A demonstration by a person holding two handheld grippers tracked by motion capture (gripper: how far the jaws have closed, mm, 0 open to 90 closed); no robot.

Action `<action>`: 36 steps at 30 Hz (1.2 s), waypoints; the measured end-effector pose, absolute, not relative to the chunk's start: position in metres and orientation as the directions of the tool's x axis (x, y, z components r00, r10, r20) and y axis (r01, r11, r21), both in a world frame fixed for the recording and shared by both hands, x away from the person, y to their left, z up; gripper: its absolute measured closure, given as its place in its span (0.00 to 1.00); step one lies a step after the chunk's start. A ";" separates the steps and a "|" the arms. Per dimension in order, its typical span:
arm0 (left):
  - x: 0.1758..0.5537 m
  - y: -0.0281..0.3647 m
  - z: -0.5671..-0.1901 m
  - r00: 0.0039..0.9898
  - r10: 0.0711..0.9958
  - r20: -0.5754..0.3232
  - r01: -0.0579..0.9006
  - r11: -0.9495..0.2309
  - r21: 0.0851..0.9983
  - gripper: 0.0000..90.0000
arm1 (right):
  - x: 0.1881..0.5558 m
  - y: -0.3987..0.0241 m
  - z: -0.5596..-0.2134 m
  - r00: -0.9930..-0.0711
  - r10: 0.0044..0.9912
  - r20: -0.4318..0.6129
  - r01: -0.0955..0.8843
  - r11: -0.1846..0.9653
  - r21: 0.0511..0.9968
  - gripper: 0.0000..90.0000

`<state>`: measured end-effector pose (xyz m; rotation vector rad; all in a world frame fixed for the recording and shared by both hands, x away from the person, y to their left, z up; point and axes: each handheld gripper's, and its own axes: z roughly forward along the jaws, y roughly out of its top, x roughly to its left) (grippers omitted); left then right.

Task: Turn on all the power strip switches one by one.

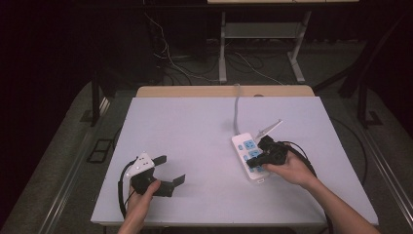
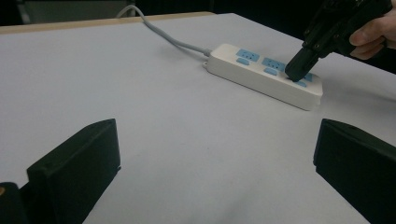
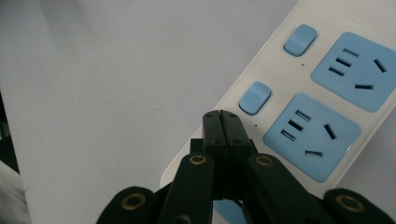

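Right hand-held gripper (image 1: pixel 255 162), clenched empty, is pressing down at the power strip's (image 1: pixel 242 143) near-end switch; next, judging, lifting off to check it toggled.

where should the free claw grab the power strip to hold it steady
Grip the power strip across its narrow width at the cord end, coming straight down from above. It lies flat on the table, so only its long side walls offer the left claw parallel faces, and its open jaws look wide enough. The near end is taken by the shut right claw, pressing near the blue switches.
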<state>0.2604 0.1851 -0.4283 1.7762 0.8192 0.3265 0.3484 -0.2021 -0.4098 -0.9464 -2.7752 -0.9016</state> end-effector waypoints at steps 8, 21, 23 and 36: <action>0.261 0.186 -0.428 0.722 0.671 -0.173 0.366 -0.158 0.917 0.00 | 0.347 -0.201 -0.410 -0.805 0.544 0.236 0.580 0.638 0.506 1.00; 0.261 0.187 -0.429 0.719 0.671 -0.183 0.371 -0.148 0.917 0.00 | 0.343 -0.197 -0.408 -0.820 0.540 0.187 0.553 0.665 0.502 1.00; 0.262 0.187 -0.429 0.720 0.670 -0.181 0.371 -0.151 0.916 0.00 | 0.343 -0.200 -0.406 -0.811 0.550 0.199 0.566 0.652 0.505 1.00; 0.262 0.185 -0.430 0.722 0.668 -0.182 0.373 -0.154 0.915 0.00 | 0.346 -0.215 -0.387 -0.792 0.562 0.239 0.588 0.595 0.548 1.00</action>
